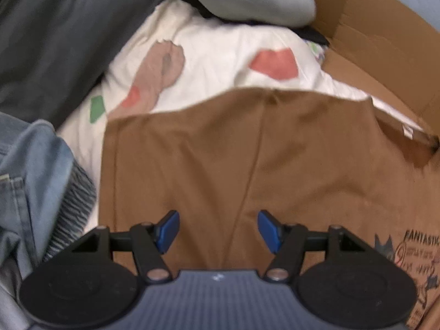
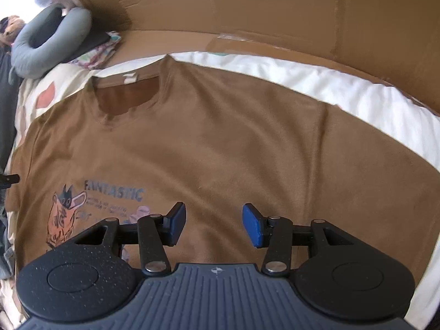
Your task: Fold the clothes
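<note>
The brown t-shirt (image 2: 220, 143) lies flat, print up, on the white sheet (image 2: 357, 93), and both the left gripper (image 1: 218, 229) and right gripper (image 2: 214, 224) hover over it with jaws apart and empty, so I'd pinch 2 matching edge points before folding it over.

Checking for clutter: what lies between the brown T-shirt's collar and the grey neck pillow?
Only the white patterned bedsheet; right wrist view shows it between T-shirt collar and neck pillow.
</note>
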The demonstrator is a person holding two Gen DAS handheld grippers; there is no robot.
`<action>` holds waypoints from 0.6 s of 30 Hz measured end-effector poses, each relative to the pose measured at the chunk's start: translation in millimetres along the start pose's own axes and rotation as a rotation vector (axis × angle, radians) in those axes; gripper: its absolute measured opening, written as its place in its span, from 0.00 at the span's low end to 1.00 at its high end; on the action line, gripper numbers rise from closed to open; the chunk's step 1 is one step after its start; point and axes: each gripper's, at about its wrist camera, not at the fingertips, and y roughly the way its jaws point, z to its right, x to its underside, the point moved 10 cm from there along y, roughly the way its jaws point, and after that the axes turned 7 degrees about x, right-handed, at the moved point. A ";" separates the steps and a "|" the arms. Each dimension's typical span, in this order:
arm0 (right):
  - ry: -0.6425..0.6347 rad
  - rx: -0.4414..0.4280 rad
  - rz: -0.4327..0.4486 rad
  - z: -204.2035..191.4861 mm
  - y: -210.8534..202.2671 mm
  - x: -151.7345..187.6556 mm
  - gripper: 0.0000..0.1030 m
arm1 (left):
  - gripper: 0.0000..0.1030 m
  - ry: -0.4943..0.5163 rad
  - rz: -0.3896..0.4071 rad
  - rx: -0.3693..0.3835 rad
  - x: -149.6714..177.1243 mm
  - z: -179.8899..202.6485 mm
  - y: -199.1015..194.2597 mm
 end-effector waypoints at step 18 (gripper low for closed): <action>-0.049 -0.008 0.033 -9.2 -44.6 24.8 0.51 | 0.63 0.010 -0.039 0.072 59.1 8.7 -46.8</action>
